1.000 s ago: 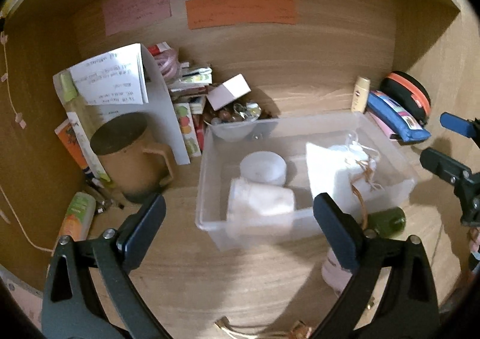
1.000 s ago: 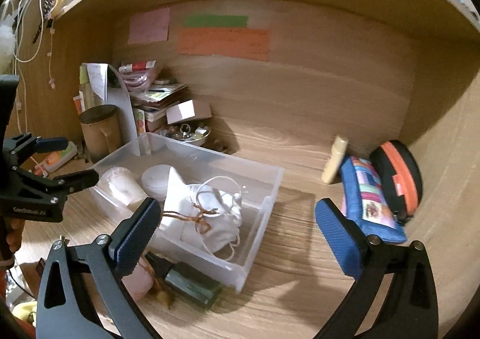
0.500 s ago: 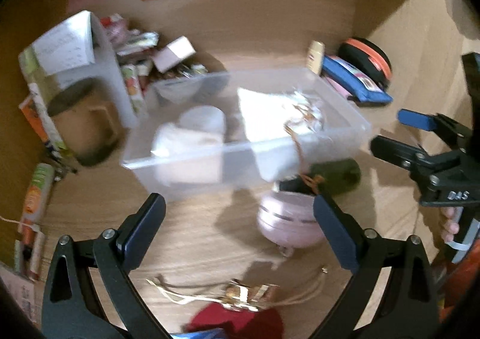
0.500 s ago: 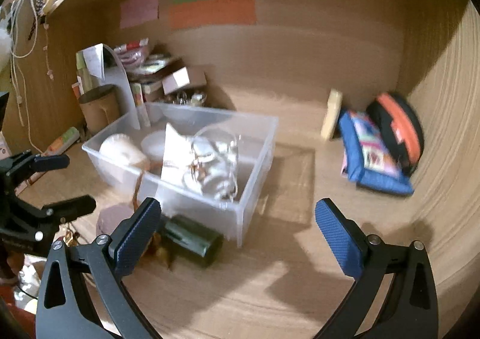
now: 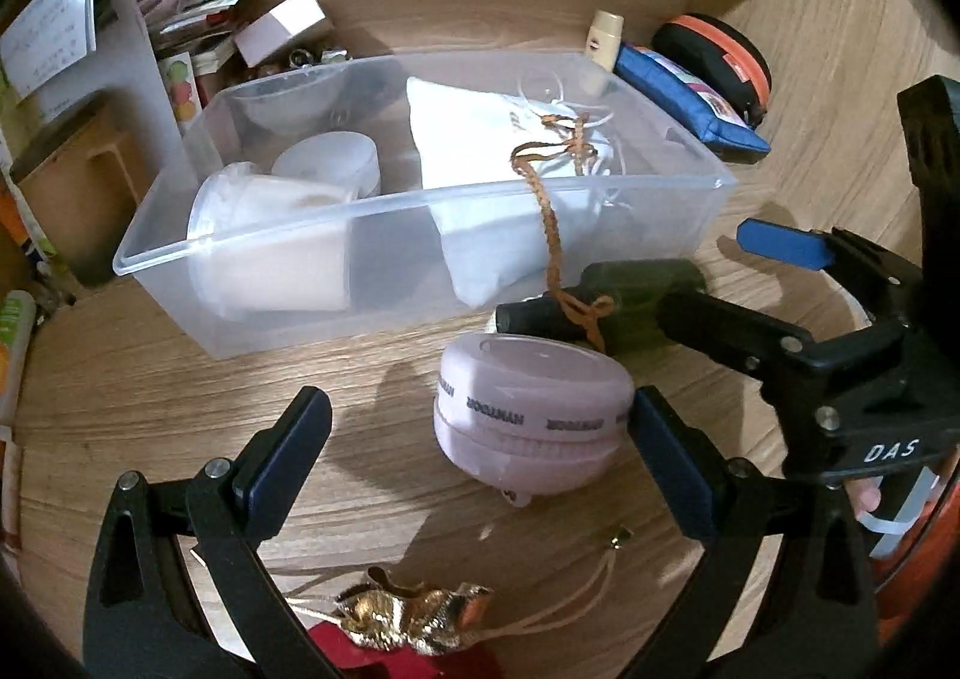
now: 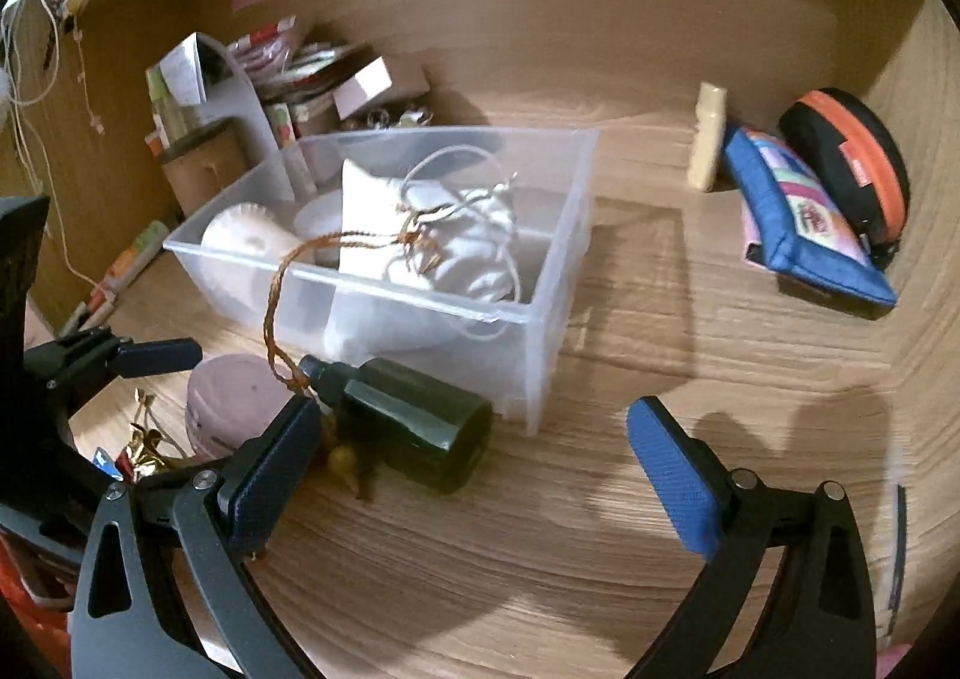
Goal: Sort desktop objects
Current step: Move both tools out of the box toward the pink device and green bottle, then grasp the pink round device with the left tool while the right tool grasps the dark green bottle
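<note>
The pink round case (image 5: 531, 415) sits on the tabletop (image 5: 384, 499) just in front of the clear plastic bin (image 5: 420, 199), and my left hand-held gripper (image 5: 474, 457) hangs over it with its fingers spread wide; the case lies toward the right finger (image 5: 672, 463), close to that pad, though I cannot tell if it touches. Nothing is held in either tool. Just behind the case a dark green bottle (image 6: 414, 427) lies on its side against the bin's front wall, with a brown braided cord (image 5: 549, 223) running from its neck up over the rim into the bin. Inside the bin I see a white drawstring pouch (image 6: 432, 241), a white round container (image 5: 330, 162) and a pale rolled bundle (image 5: 270, 235). My right hand-held gripper (image 6: 474, 469) is also wide apart, low over the tabletop, its left finger (image 6: 270, 475) just beside the bottle. Nearest me lies a gold and red pouch (image 5: 414, 628). A blue pencil case (image 6: 804, 223) and a black-and-orange case (image 6: 852, 156) rest well apart at the right wall.
</note>
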{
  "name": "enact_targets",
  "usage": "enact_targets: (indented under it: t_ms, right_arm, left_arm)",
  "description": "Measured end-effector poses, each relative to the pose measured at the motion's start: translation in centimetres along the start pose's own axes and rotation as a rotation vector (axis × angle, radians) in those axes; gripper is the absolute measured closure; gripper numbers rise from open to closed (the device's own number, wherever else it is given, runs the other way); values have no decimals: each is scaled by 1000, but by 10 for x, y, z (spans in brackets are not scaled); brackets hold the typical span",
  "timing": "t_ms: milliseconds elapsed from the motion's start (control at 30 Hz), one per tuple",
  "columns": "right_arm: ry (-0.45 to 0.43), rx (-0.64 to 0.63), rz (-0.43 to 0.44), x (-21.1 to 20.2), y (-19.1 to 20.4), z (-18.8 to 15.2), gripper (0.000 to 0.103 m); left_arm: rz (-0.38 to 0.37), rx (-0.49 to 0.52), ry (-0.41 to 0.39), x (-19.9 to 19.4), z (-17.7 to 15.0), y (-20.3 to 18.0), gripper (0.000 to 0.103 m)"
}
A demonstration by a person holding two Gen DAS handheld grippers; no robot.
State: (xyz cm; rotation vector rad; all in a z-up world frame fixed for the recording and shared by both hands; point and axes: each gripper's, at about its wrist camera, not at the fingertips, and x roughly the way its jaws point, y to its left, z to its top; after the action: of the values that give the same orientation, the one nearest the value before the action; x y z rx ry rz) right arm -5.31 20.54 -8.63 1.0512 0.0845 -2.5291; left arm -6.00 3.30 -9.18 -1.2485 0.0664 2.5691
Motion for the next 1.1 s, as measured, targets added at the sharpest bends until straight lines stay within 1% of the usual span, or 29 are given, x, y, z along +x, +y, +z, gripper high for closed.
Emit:
enact_targets:
  t_ms: [167,200,233,300,333,400,567,633,667,700,867,967,1033,1100]
  right_arm:
    - [30,23,23,10,0,1,6]
    - [40,29,25,12,0,1,9]
    - [51,26,22,15,1,1,11]
    - [63,20,25,20,2,0,13]
    - [64,23,29,20,3,0,13]
    - [62,23,29,21,4,0,13]
    - [68,31,40,24,5,1,14]
    - [75,40,52,25,5,1,16]
    - [78,44,57,26,5,2,16]
    - [81,47,55,26,6,2,16]
    - [86,85,69,23,4,3,16]
    - [78,105,70,18,3,2,21]
    - [78,121,86,15,2,0,28]
    - [77,123,83,13,4,-2,30]
  left_arm:
    - [11,6,-29,-4,0,2,3]
    - [7,2,-33,-6,1,4,5]
    - [0,-2,-36,-6,1,6,6]
    - [-17,-10,-35,-7,1,9,11]
    - [-24,-13,-35,-7,1,10,12]
    - [-36,-18,-30,-5,1,11,18]
    - [-71,-34,-12,1,-2,12,23]
    - [-78,-41,-14,0,-2,14,30]
    - [-79,-45,-15,0,-2,15,37]
    - [-78,-48,-16,-1,-3,16,41]
    - [-52,-62,-26,-5,-6,24,41]
    - [-42,-65,-44,-11,-7,29,41]
    - [-42,-68,-58,-15,-7,32,41]
    - [-45,-72,-69,-18,-6,35,41]
